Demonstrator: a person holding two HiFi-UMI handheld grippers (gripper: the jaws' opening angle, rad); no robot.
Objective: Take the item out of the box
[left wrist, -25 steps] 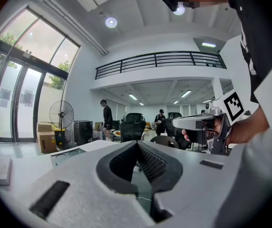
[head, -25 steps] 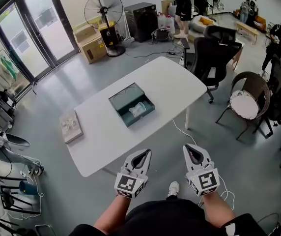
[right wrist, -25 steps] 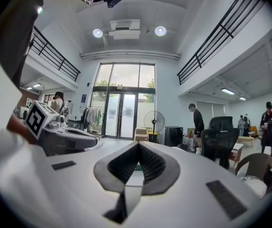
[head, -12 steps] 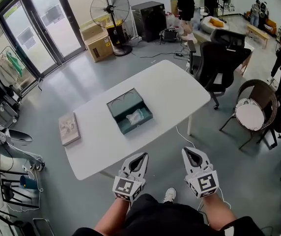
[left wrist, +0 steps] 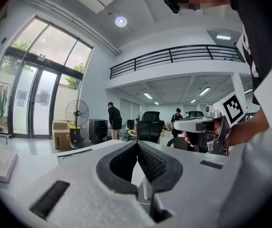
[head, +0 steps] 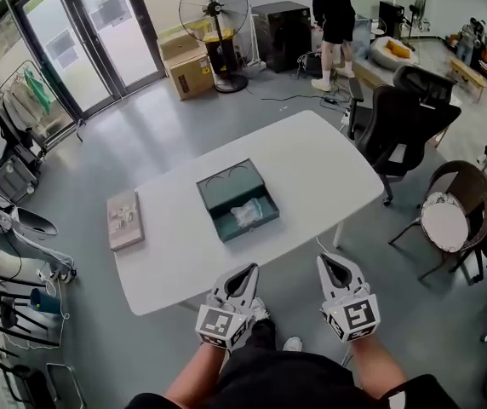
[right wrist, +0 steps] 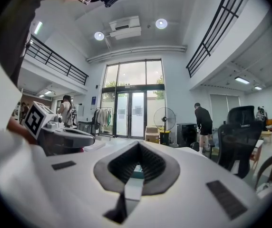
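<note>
Both claws (head: 248, 269) (head: 333, 261) shut, near table (head: 312, 160) edge

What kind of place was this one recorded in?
Probably an open-plan office or workshop hall: black office chairs stand by a white table, a mezzanine railing runs overhead, and glass entrance doors, a pedestal fan and cardboard boxes line the far side.

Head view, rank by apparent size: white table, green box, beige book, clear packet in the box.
Largest to smallest:
1. white table
2. green box
3. beige book, clearly smaller than the box
4. clear packet
None look alike.
</note>
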